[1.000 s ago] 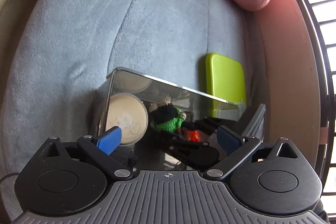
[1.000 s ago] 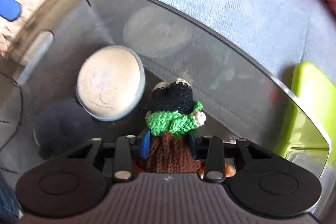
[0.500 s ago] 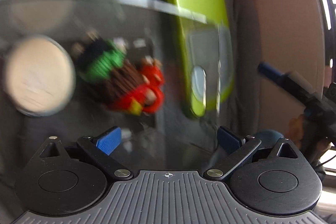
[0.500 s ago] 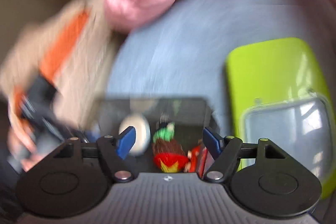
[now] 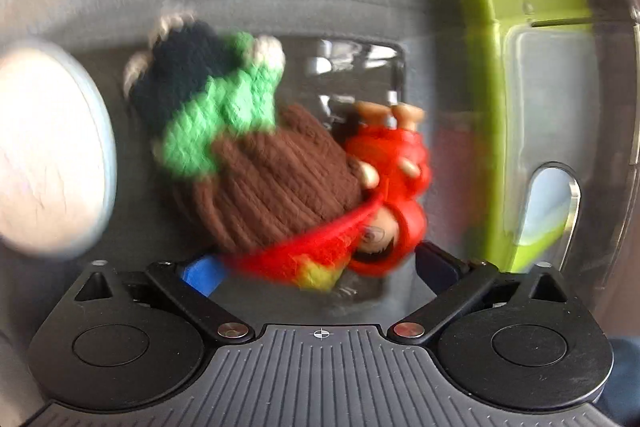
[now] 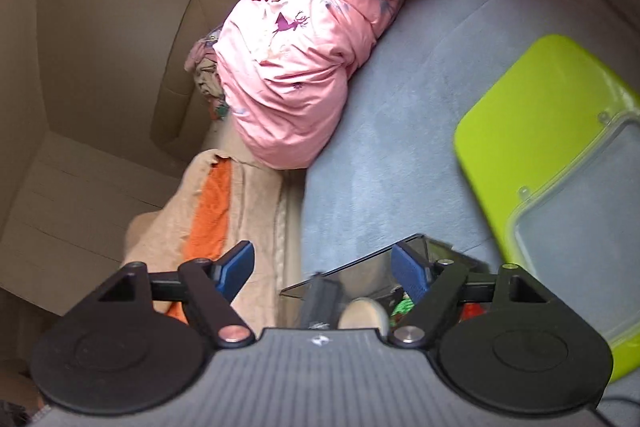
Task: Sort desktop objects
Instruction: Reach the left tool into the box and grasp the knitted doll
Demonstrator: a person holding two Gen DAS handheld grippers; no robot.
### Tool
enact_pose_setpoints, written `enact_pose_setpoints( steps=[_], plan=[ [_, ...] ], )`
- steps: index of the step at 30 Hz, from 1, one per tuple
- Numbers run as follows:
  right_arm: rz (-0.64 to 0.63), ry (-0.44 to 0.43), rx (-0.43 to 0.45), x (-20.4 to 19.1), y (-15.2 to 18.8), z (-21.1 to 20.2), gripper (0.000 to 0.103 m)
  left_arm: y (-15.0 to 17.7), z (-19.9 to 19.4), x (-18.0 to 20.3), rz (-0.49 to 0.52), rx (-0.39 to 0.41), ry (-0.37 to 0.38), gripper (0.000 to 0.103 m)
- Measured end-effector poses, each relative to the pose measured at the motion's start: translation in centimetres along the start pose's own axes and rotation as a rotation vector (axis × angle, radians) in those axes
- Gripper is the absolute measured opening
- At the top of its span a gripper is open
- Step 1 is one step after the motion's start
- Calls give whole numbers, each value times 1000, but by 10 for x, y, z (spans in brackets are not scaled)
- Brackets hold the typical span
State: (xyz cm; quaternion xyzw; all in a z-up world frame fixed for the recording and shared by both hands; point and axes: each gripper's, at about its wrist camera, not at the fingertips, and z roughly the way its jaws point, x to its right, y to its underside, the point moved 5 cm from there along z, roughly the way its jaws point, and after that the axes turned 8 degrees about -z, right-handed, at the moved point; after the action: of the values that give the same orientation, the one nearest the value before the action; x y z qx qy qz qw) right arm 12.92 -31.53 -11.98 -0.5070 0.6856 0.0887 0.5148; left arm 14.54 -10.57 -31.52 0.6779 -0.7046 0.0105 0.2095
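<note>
A clear plastic box [image 5: 576, 187] fills the left wrist view. In it lie a crocheted doll [image 5: 256, 171] in brown, green, black and red, a small red figure [image 5: 396, 179] and a round white-lidded tin [image 5: 44, 147]. My left gripper [image 5: 320, 269] hangs open just over the doll's red end, and its pads are not pressing on it. My right gripper [image 6: 322, 269] is above and outside the box [image 6: 352, 267]. Its jaws are opening and nothing is between them. The tin [image 6: 362, 311] shows below them.
A lime-green lid [image 6: 540, 131] with a clear tray on it lies on the blue-grey bed cover [image 6: 380, 155], right of the box. A pink quilt [image 6: 320, 47] is bundled at the back. A beige and orange towel [image 6: 208, 211] hangs at the left edge.
My right gripper let go of the doll, opened, rose out of the box and swung toward the quilt. My left gripper dropped close over the toys in the box.
</note>
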Motion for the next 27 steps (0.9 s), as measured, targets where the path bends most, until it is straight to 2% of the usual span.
enact_pose_setpoints(
  steps=[4, 6, 8, 9, 11, 15, 18, 19, 20, 24, 27],
  plan=[
    [-18, 7, -27, 0, 3, 7, 78, 4, 2, 13, 78, 2, -69, 101],
    [1, 22, -37, 6, 6, 10, 78, 10, 2, 19, 132, 7, -115, 97],
    [22, 36, -46, 11, 10, 13, 79, 16, -4, 20, 178, 2, -133, 85],
    [19, 40, -49, 12, 10, 13, 79, 18, -8, 17, 181, -16, -118, 79],
    [1, 50, -54, 11, 11, 14, 79, 23, -16, 9, 156, -59, -61, 79],
    [-27, 86, -64, 12, 15, 16, 79, 23, -28, -10, -7, -89, 64, 79],
    [-20, 97, -69, 16, 16, 16, 79, 16, -33, -17, -33, -11, 16, 72],
    [-20, 99, -70, 16, 17, 15, 79, 14, -35, -18, -31, 21, -15, 72],
    [-21, 99, -71, 17, 17, 15, 79, 12, -33, -18, -19, 40, -42, 77],
    [-29, 90, -73, 15, 20, 13, 79, 14, -26, -14, 17, 30, -70, 71],
    [-31, 84, -78, 16, 21, 12, 79, 24, -36, -4, 135, 65, -159, 69]
  ],
)
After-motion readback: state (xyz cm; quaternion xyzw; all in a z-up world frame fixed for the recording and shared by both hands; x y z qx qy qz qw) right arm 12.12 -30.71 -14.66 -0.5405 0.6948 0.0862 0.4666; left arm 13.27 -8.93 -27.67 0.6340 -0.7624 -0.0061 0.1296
